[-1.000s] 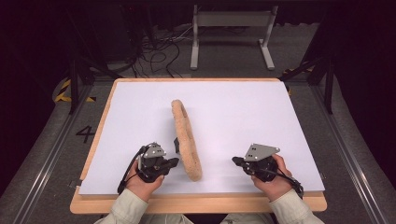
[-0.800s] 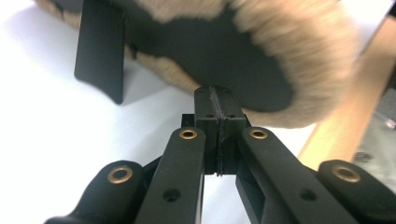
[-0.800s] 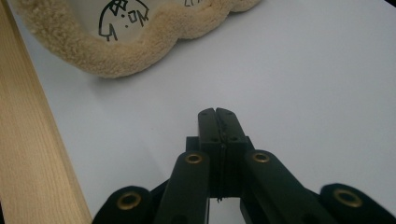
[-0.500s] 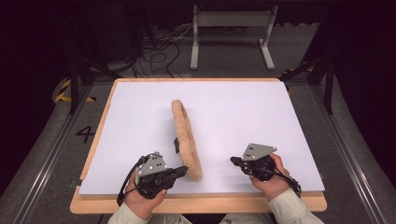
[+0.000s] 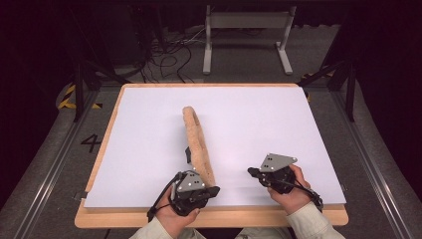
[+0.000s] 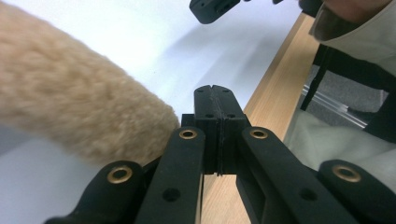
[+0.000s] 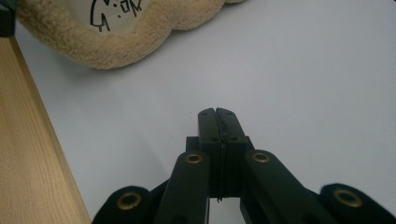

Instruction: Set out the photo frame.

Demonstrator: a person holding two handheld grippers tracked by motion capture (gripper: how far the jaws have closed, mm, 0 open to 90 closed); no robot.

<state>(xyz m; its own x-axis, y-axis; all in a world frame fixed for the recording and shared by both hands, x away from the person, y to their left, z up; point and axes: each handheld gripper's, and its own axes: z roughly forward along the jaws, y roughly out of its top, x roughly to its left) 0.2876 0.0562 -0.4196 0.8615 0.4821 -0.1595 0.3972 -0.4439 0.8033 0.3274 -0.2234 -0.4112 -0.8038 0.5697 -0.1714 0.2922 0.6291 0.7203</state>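
a long, tan, fuzzy plush strip [image 5: 196, 144] lies curved beside the closed, empty left gripper [image 5: 215, 190].

Tan, fuzzy fleece strip [image 5: 198, 147] with white inner face bearing black scribbled marks [image 7: 112, 11]. White surface [image 5: 259, 124], light wood edge. Black left hand-held gripper [image 6: 215, 100] and right hand-held gripper [image 7: 217, 116], brass-coloured rivets, grey top plates. Beige sleeves [image 5: 311, 221]. Grey floor, yellow-black tape.
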